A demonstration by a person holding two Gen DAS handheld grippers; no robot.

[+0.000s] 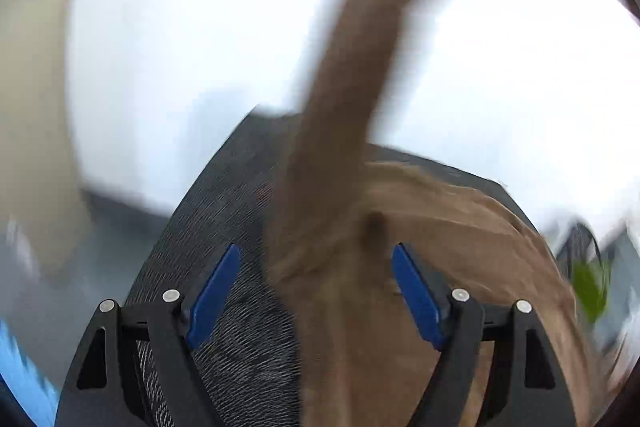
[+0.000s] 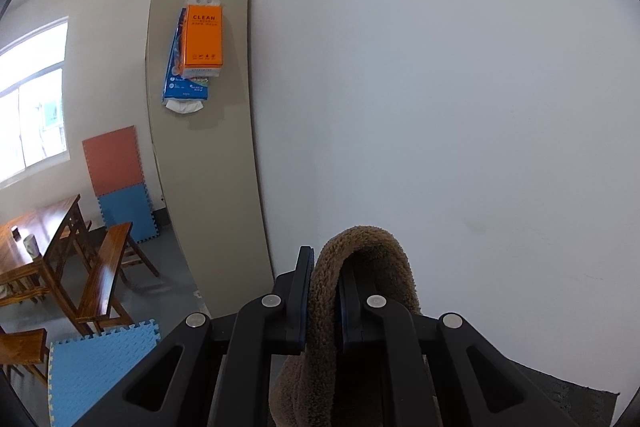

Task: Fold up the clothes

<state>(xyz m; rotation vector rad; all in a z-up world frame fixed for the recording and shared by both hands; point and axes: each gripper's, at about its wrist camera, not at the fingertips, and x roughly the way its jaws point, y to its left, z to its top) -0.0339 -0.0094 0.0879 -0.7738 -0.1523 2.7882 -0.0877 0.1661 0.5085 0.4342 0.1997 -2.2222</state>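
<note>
Up at the right gripper (image 2: 325, 291), the two black fingers are clenched on a fold of brown fleece garment (image 2: 362, 259), which loops over the tips in a fuzzy arch and hangs down between the finger arms toward the bottom of the right wrist view. Behind it stands a plain white wall (image 2: 460, 87), with a tall beige panel (image 2: 208, 147) leaning beside it; an orange tissue pack (image 2: 201, 41) printed CLEAN hangs on that panel, overlapping a blue tissue pack (image 2: 182, 83) with white tissue showing at its lower end. Farther left are a window (image 2: 32, 103), an orange foam tile (image 2: 113, 165) stacked above a blue one against the wall, a wooden table (image 2: 28, 243) with a wooden bench (image 2: 102, 275) just beside it, and a blue foam mat (image 2: 100, 367) on the floor. A corner of the dark grey table surface (image 2: 576, 403) shows at lower right. The left wrist view is heavily motion-blurred: the left gripper (image 1: 316, 291) is released, its blue pads (image 1: 214, 297) spread wide apart with nothing between them. Below and ahead of it the same brown garment lies partly on the dark woven surface, while a long strip of it rises steeply up and away toward the top of the frame. A small green object (image 1: 588, 287) at the right edge is too blurred to identify.
</note>
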